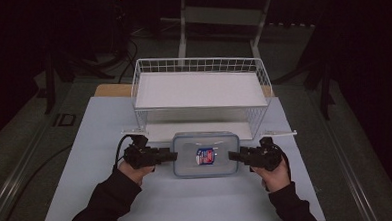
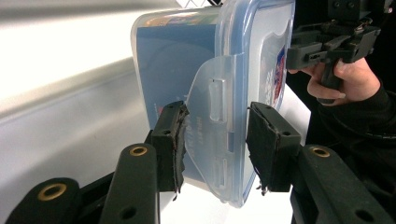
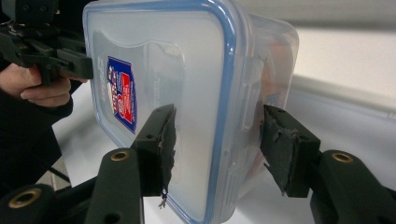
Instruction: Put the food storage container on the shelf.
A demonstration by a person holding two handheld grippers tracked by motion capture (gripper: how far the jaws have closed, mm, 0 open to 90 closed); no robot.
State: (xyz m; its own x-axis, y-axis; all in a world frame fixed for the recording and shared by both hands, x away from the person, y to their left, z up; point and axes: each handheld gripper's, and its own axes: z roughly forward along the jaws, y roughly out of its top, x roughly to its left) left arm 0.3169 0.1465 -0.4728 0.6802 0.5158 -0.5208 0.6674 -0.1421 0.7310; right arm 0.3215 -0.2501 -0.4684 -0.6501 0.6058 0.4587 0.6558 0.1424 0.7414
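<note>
Standing by the table, I see a clear plastic container [image 1: 205, 154] with a blue-rimmed snap lid just in front of a white wire basket [image 1: 198, 65]. Both grippers are on it, one per short end. The left gripper [image 1: 172, 155] is clamped over the side latch, one pad against the box wall and the other at the lid rim. The right gripper [image 1: 232, 156] has one pad flat on the lid top and the other by the box's side, gripping that end too. A red and blue sticker [image 1: 204, 155] sits mid-lid. Something orange-ish shows through the wall, can't tell what. The basket just has a white board [image 1: 198, 89] lying in it.
</note>
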